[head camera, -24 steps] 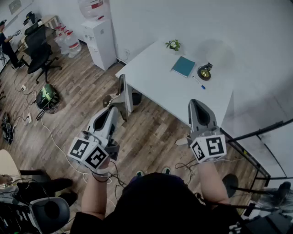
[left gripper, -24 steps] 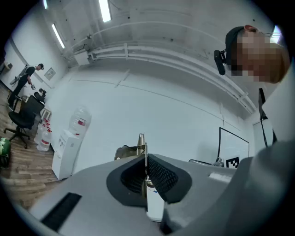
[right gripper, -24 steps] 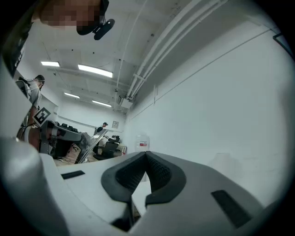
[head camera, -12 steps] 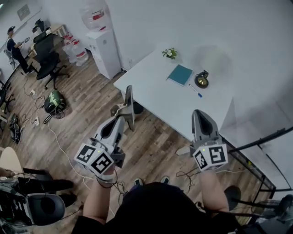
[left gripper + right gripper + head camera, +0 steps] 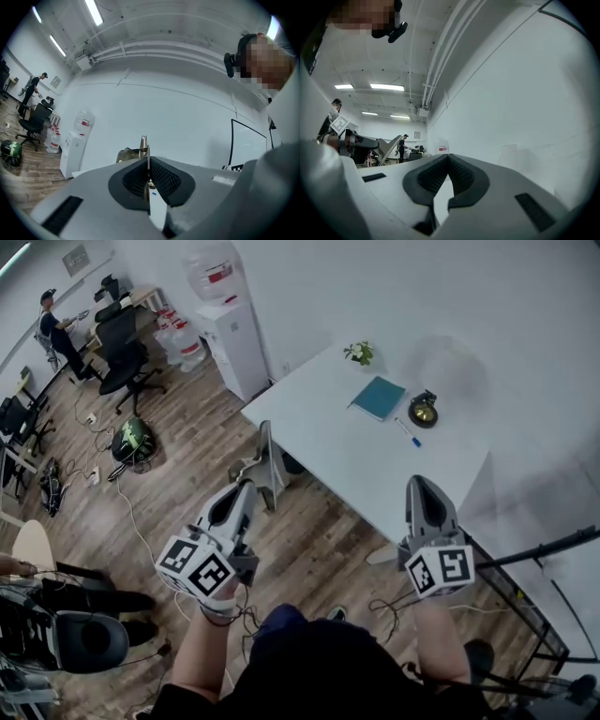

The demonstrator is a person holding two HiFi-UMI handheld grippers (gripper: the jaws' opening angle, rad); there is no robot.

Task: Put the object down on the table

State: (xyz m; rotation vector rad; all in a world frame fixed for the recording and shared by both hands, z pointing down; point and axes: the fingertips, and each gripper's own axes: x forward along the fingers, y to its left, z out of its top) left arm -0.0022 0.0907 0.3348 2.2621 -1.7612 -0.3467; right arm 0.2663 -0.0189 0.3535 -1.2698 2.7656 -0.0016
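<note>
A thin grey metal object [image 5: 264,454] stands up edge-on out of my left gripper [image 5: 247,491], which is shut on it over the wood floor, just short of the white table's [image 5: 328,442] near-left corner. In the left gripper view the object's [image 5: 144,144] thin plate runs straight between the closed pads of the gripper [image 5: 148,161]. My right gripper [image 5: 419,484] is shut with nothing in it and hovers at the table's front edge. The right gripper view shows that gripper [image 5: 448,161] with its pads together, and only wall beyond.
On the table's far part lie a small plant [image 5: 357,352], a teal notebook [image 5: 378,397], a dark round object [image 5: 423,410] and a pen [image 5: 406,431]. A water dispenser [image 5: 234,334], office chairs [image 5: 122,357], a person [image 5: 56,326] and floor cables [image 5: 127,512] are at left. A black frame [image 5: 534,549] stands right.
The head camera has swung, and more of the room at the left shows. Both grippers keep nearly the same pose. The left one stays shut on the metal object.
</note>
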